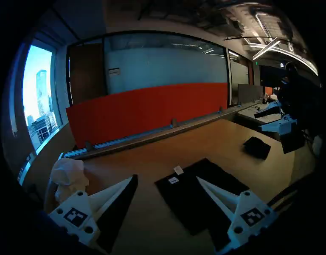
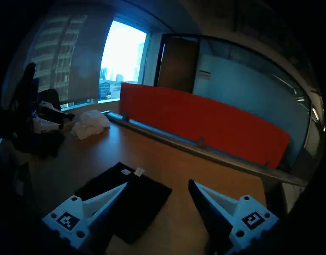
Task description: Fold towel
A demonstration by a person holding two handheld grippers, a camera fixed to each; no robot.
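Note:
A black towel [image 1: 197,191] lies flat on the wooden table [image 1: 163,157], two small white tags near its far edge. My left gripper [image 1: 166,177] hovers open just above its near-left corner, one finger over the cloth, nothing held. In the right gripper view the same towel [image 2: 129,199] lies under the left finger of my right gripper [image 2: 158,182], which is open and holds nothing. Each view also shows the other gripper farther off: the right gripper [image 1: 271,119] at the table's right, and the left gripper [image 2: 50,117] at the table's left.
A crumpled white cloth [image 1: 68,176] sits at the table's corner by the window [image 2: 91,121]. A small folded black cloth [image 1: 256,146] lies to the right. An orange partition [image 1: 150,110] with a metal rail runs along the far edge.

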